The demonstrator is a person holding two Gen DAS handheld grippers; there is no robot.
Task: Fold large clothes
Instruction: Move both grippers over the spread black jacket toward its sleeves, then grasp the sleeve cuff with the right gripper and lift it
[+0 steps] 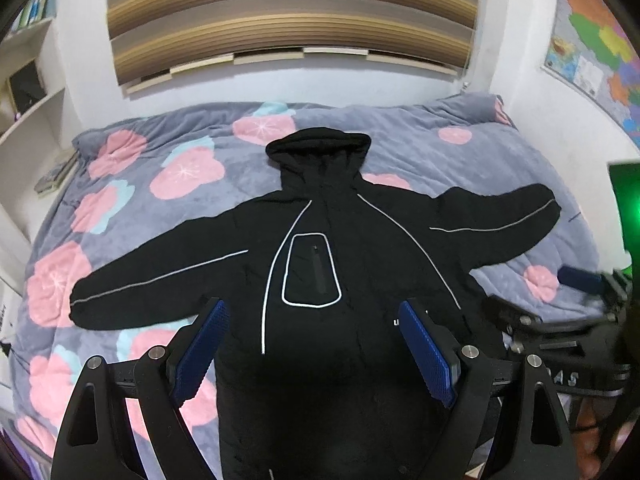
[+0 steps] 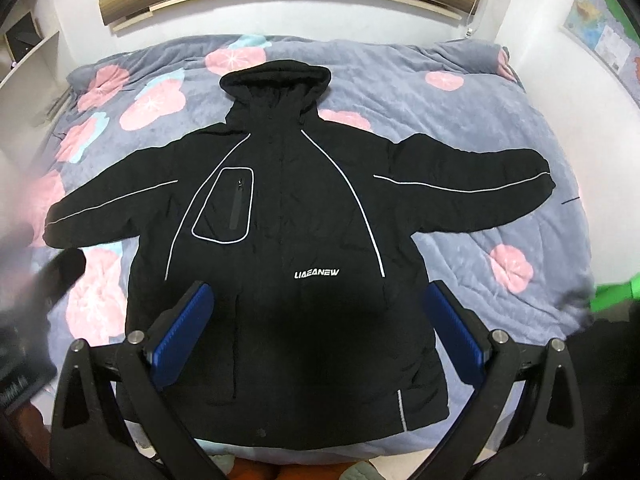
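Nearest us in the left wrist view, our left gripper (image 1: 313,312) hangs above the lower body of the coat with its blue-padded fingers (image 1: 204,354) spread wide apart, holding nothing. In the right wrist view our right gripper (image 2: 320,294) is likewise parted and empty over the hem end. Beneath both lies the black hooded padded jacket with thin white piping (image 2: 280,240), spread flat, front up, on the grey-blue quilt with pink flower print (image 2: 480,128) covering the bed. Its long axis runs from the hem at 6 o'clock to the hood (image 2: 276,80) at 12 o'clock, so it points away from us; the sleeves reach out toward 9 and 3 o'clock. Beyond the hood at 12 o'clock hangs a brown striped wooden wall panel (image 1: 292,12), with a coloured wall map (image 1: 600,40) at 2 o'clock.
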